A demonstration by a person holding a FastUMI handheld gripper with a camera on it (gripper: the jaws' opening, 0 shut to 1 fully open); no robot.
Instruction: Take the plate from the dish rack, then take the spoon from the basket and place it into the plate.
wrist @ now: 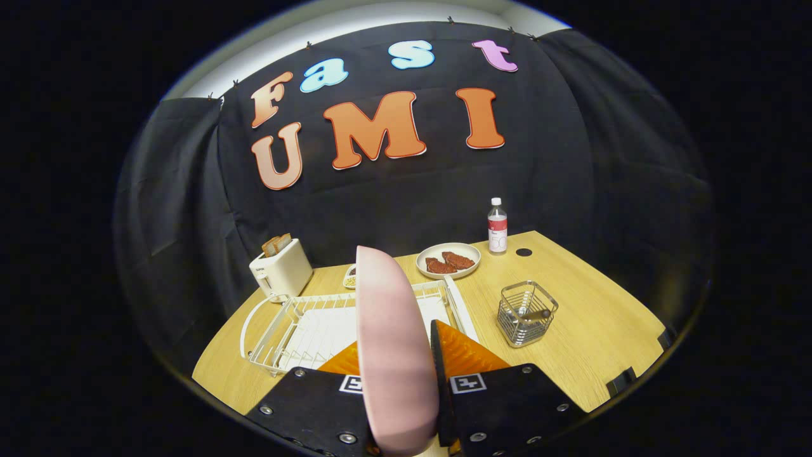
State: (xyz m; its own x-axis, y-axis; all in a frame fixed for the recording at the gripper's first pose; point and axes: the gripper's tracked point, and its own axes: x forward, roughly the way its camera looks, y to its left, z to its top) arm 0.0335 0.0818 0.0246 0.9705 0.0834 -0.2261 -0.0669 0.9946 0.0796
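A pink plate (390,343) stands on edge between my fingers, held up above the white wire dish rack (304,327). My gripper (396,365) is shut on the plate, one finger on each face. To the right of the rack stands a small wire basket (526,313) with a metal spoon (531,314) lying inside it. The plate hides the middle of the rack behind it.
A white toaster (281,268) with bread slices sits behind the rack on the left. A white plate with reddish food (448,260) and a plastic bottle (497,227) stand at the back. A small dish (350,276) lies near the toaster. The wooden table (602,330) ends close at the right.
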